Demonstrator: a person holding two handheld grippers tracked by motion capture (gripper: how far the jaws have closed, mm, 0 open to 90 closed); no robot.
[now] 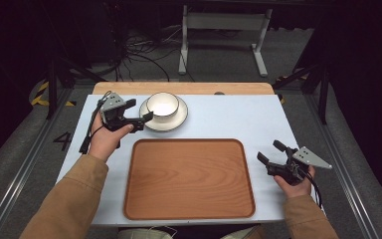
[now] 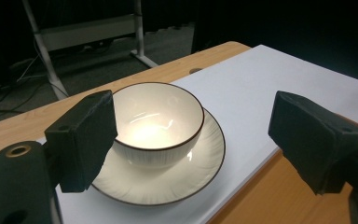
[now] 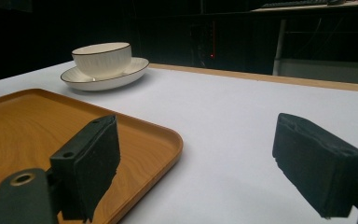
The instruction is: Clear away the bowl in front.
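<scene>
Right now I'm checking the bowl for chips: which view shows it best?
The left gripper view: the bowl sits close, its rim and inside lit. The high view shows it small from above; the right gripper view shows its side far off.

Bowl sits in the saucer at the table's far left, just behind the tray's far-left corner; the tray lies centre-front. My left gripper is at the saucer's left rim, jaws apart either side of it. My right gripper rests right of the tray, well apart from the bowl.
</scene>
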